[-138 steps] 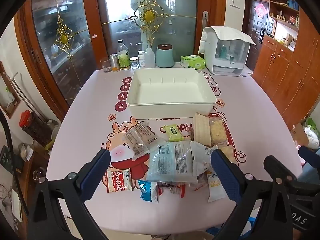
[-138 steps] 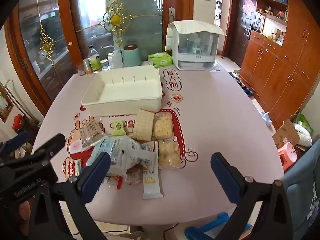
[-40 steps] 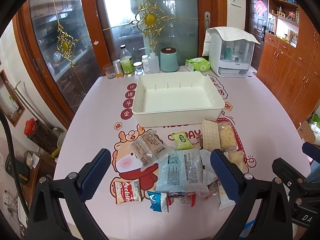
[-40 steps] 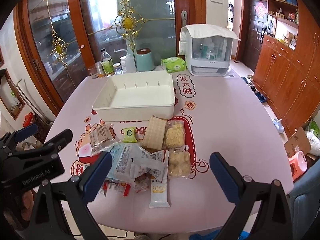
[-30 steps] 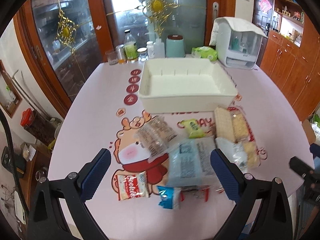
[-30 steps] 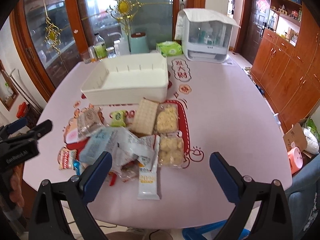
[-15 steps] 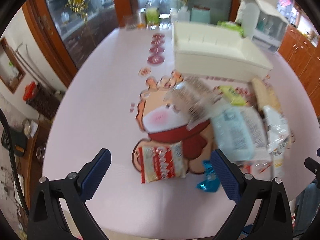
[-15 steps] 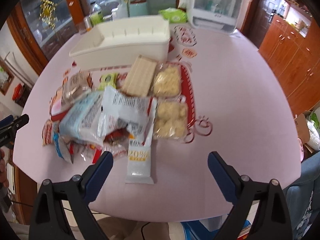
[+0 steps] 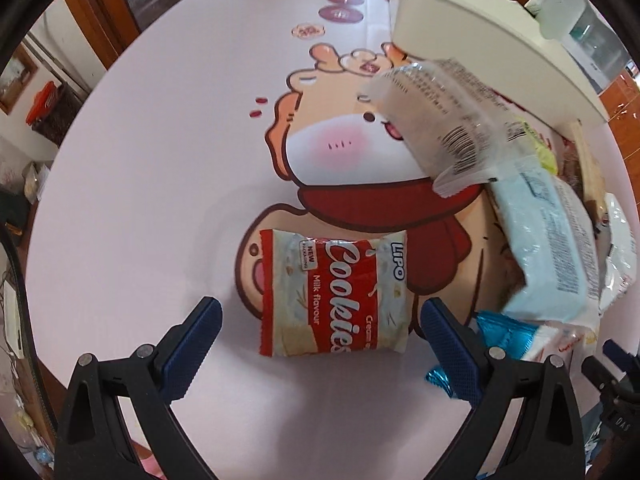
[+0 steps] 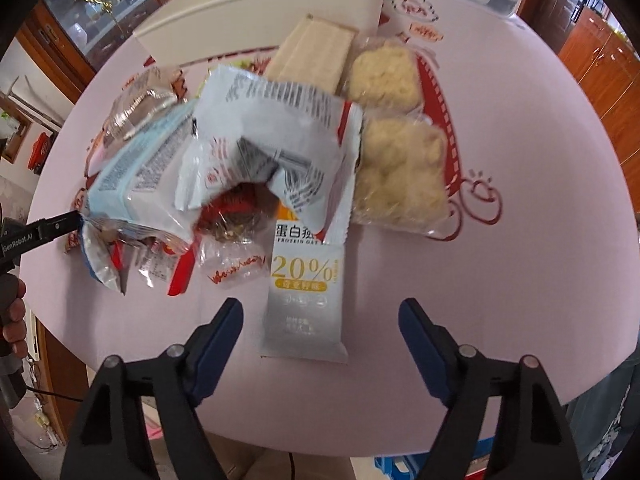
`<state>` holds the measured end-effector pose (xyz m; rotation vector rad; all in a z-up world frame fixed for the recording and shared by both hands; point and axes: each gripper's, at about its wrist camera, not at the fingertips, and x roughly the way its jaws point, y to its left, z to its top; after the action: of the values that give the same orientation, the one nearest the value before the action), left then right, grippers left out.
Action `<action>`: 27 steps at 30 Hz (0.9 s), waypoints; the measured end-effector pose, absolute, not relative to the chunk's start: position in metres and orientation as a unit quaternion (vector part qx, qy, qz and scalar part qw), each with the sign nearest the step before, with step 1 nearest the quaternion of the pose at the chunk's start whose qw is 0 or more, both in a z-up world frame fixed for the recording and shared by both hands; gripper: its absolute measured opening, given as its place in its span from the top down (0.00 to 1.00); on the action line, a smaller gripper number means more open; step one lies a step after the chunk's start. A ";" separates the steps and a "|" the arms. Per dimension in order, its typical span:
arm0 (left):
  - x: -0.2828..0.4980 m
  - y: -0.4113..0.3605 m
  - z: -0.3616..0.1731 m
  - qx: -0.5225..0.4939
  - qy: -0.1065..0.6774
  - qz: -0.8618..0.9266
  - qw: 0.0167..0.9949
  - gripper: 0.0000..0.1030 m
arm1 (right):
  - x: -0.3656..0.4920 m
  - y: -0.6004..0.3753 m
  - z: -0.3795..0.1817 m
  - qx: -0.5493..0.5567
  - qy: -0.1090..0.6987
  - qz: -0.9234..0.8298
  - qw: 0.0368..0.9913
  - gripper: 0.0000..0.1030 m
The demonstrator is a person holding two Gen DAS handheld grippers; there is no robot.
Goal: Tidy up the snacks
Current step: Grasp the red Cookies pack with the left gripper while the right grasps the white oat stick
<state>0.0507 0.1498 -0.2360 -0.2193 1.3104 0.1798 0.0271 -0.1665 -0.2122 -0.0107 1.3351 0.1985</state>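
The worktop [image 9: 140,160], round and covered in a pink cartoon cloth, carries everything. At its far side, toward twelve o'clock in both views, sits the white bin [image 10: 256,20], the likely home for the snacks; from these low angles its inside is hidden, so what it already holds cannot be told.

Between the bin and the near edge lies the heap of snacks, loose and overlapping, which is probably why both claws start with the outliers that lie flat and apart. The biggest pieces are the pale blue bag [image 10: 136,176] and the crumpled white bag [image 10: 280,136] resting on top of it. At one o'clock of the heap in the right view are two clear packs of yellow crisps [image 10: 400,172], with a tan wafer pack [image 10: 316,54] just beyond, touching the bin wall.

The cookie packet [image 9: 334,294] lies alone at the near left of the heap, face up. The left claw [image 9: 320,338] stands apart with a finger on either side of it, not touching it, seemingly lined up to close across its width.

The oat bar [image 10: 304,300] sticks out of the heap toward six o'clock, its far end tucked under the white bag. The right claw [image 10: 320,340] is spread wide around its free end, not yet gripping. Pulling it may drag the white bag along.
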 end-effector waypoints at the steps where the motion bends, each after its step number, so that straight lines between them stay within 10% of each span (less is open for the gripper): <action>1: 0.052 0.149 -0.239 -0.102 0.610 0.085 0.781 0.04 | 0.028 -0.165 -0.214 -0.005 0.620 0.092 0.779 0.27; 11: 0.060 0.145 -0.254 -0.089 0.619 0.102 0.774 0.05 | 0.035 -0.163 -0.230 -0.020 0.618 0.085 0.782 0.35; 18: 0.062 0.132 -0.241 -0.084 0.606 0.103 0.784 0.50 | 0.033 -0.154 -0.231 -0.049 0.596 0.093 0.796 0.60; 27: 0.049 0.136 -0.227 -0.100 0.581 0.103 0.801 0.53 | 0.014 -0.172 -0.197 -0.019 0.586 0.149 0.796 0.62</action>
<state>0.0489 0.1363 -0.2266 -0.2148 1.2456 0.2212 0.0138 -0.1724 -0.1968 -0.0414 1.2595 0.3201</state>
